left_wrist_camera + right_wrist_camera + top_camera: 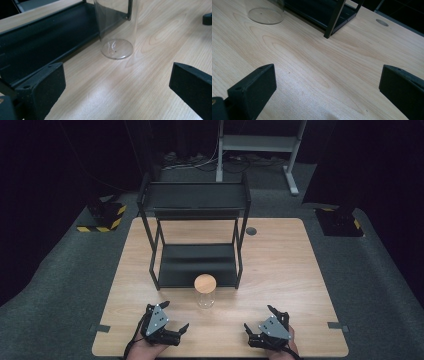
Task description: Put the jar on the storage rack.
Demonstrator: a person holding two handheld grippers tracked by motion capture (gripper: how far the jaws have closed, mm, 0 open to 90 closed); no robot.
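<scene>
Clear glass jar (205,292) with round wooden lid (205,282), upright on wooden bench (280,270), just in front of black two-tier rack (195,232), near its front edge; nothing inside jar. Rack shelves bare, top and bottom. Left claw (172,317) low on bench near front edge, left of jar, jaws spread wide, gripping nothing. Right claw (260,320) mirrored to right of jar, jaws likewise spread, gripping nothing. Both apart from jar. Lid and rack's upper tier seen from high view. Left claw view: jar's transparent wall and round base (117,48) close up, lower rack tray (42,42) beside and behind it, tip of other claw at right edge. Right claw view: jar base (265,15) at top left, rack's front corner post (334,20), round grommet (382,22) in bench.
</scene>
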